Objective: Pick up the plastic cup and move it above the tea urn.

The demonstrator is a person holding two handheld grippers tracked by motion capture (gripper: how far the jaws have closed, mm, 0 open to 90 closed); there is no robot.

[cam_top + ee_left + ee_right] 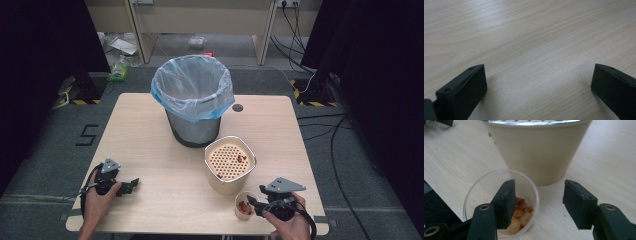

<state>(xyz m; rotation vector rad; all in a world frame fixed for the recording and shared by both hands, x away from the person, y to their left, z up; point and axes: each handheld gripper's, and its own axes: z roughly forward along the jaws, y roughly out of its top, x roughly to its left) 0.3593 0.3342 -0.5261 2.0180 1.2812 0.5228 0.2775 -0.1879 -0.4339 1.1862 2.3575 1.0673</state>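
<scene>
A small clear plastic cup [243,205] stands near the table's front edge, with beige and red food scraps [521,216] in its bottom. My right gripper [253,202] is at the cup from the right. In the right gripper view one jaw sits over the cup's [481,187] inside and the other outside it, the near wall between them untouched; the right gripper [539,192] is open. Just behind the cup stands a beige tub [222,185] with a perforated insert that carries a few red bits. My left gripper [132,185] rests open at the front left, bare wood between its jaws [539,75].
A grey waste bin [192,127] lined with a pale blue bag stands at the table's middle back, open at the top. The beige tub [536,152] rises close in front of my right jaws. The wooden table [160,160] ends just below both hands.
</scene>
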